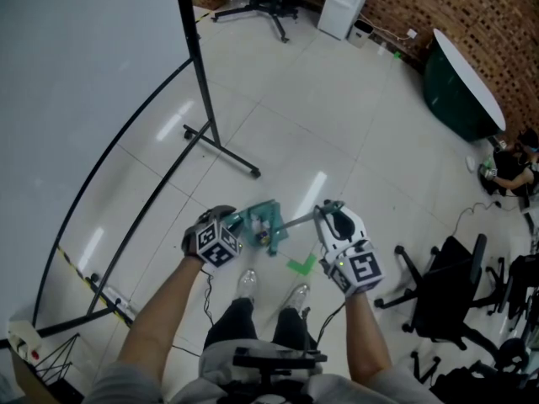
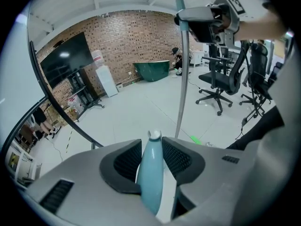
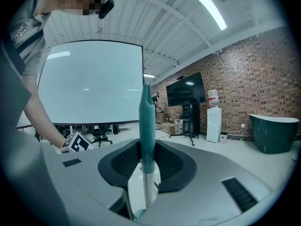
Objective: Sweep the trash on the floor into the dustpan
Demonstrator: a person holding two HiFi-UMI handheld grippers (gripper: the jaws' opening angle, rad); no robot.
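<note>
In the head view my left gripper is shut on the handle of a teal dustpan held low over the floor in front of my feet. The left gripper view shows that pale teal handle clamped between the pads of the left gripper. My right gripper is shut on the broom, whose thin grey rod slants down towards the dustpan. The right gripper view has the broom's teal grip upright between the jaws of the right gripper. The broom head is hidden behind the dustpan.
A green tape mark lies on the pale tiled floor by my shoes. A projector screen's black stand reaches across the left. Black office chairs crowd the right. A green tub and a white water dispenser stand by the brick wall.
</note>
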